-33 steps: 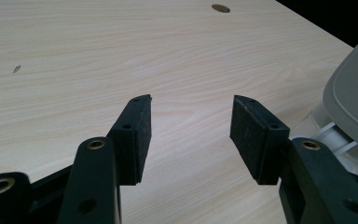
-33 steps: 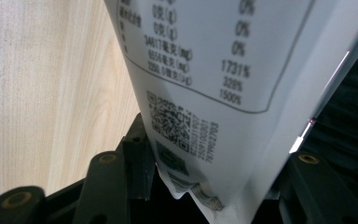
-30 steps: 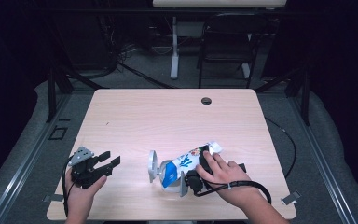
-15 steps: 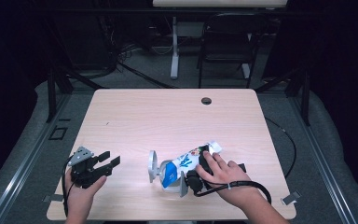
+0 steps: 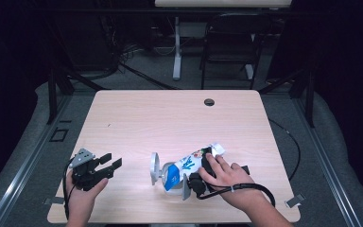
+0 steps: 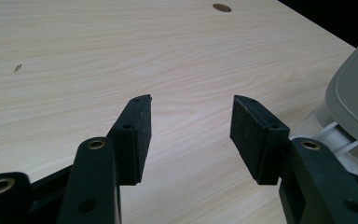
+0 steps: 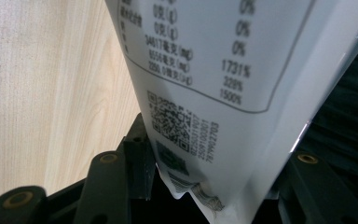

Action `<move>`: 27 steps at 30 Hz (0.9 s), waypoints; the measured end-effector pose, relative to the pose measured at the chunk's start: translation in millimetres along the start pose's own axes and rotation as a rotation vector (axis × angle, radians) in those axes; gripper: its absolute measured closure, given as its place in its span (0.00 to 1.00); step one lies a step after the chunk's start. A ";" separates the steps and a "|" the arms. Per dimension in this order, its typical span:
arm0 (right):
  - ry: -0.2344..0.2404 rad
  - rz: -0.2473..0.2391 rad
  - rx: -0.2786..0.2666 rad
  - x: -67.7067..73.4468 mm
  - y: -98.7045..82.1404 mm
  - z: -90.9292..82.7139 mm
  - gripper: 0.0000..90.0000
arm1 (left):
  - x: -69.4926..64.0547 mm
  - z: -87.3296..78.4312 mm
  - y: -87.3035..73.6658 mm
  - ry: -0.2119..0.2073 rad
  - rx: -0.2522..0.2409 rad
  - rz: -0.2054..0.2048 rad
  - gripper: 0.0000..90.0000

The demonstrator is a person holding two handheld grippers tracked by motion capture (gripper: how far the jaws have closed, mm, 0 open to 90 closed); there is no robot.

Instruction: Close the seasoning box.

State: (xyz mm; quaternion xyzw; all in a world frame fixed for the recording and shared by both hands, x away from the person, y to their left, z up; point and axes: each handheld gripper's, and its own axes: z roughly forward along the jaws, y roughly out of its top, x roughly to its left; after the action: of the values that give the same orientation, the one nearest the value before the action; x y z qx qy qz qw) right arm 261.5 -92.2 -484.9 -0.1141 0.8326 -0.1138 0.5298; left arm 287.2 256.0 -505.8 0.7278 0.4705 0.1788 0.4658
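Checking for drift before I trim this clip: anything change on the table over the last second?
No visible change. The right tool stays closed on the white and blue printed pouch, which lies across the pale wooden table next to the grey disc-shaped stand. The left tool stays open with nothing between its pads, near the table's front left corner.
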 end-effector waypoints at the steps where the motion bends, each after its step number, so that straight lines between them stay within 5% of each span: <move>1: -0.004 -0.005 0.006 -0.1 0.3 -0.4 0.57 | 0.0 0.1 -0.1 -0.002 -0.003 -0.001 0.54; 27: -0.015 -0.026 0.001 -1.3 1.0 -0.5 0.58 | 0.3 -0.3 0.1 0.000 -0.002 -0.001 0.54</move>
State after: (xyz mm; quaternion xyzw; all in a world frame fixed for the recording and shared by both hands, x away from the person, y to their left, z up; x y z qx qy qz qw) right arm 261.5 -90.8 -483.9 -0.1254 0.8270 -0.1204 0.5346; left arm 287.2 256.3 -505.6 0.7269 0.4709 0.1792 0.4667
